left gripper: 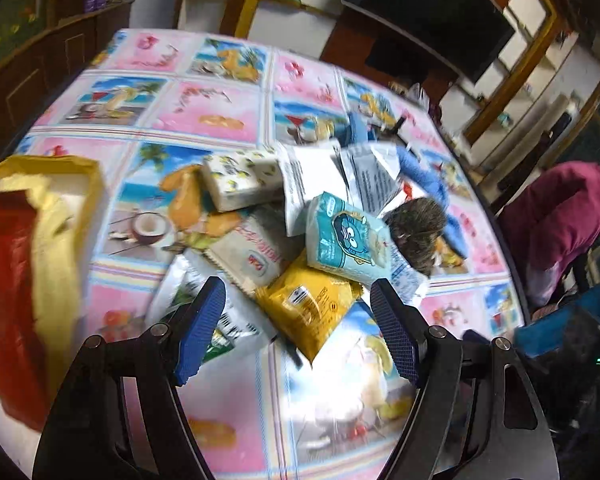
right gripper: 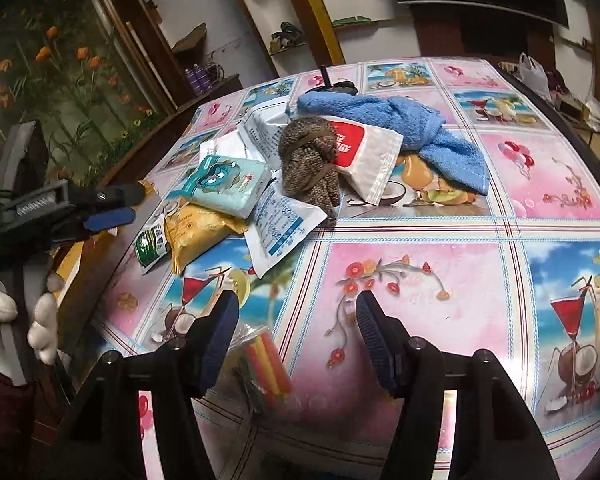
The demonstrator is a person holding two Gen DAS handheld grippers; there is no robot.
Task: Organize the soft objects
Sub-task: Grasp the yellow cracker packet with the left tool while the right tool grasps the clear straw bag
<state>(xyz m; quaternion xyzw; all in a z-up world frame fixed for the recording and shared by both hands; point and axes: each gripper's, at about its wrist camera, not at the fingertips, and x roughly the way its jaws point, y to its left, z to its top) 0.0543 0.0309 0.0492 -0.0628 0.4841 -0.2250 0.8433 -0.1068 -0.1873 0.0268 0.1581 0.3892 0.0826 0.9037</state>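
Note:
A heap of soft things lies on the patterned tablecloth (right gripper: 440, 280): a blue towel (right gripper: 400, 120), a brown knitted bundle (right gripper: 312, 160), a teal tissue pack (right gripper: 224, 184), a yellow packet (right gripper: 196, 232), white pouches (right gripper: 280, 228) and a red-and-white pouch (right gripper: 360, 160). In the left wrist view the teal pack (left gripper: 348, 236), yellow packet (left gripper: 308, 308), brown bundle (left gripper: 416, 232) and a lemon-print tissue pack (left gripper: 240, 178) show. My left gripper (left gripper: 298, 328) is open and empty just before the yellow packet; it also shows at the table's left edge (right gripper: 112, 208). My right gripper (right gripper: 298, 336) is open and empty above the cloth.
A red and yellow bag (left gripper: 28, 272) stands open at the left of the table. A clear packet of coloured sticks (right gripper: 264, 364) lies under my right gripper. A person in a maroon top (left gripper: 556, 224) sits beyond the table's right edge. Cabinets and shelves stand behind.

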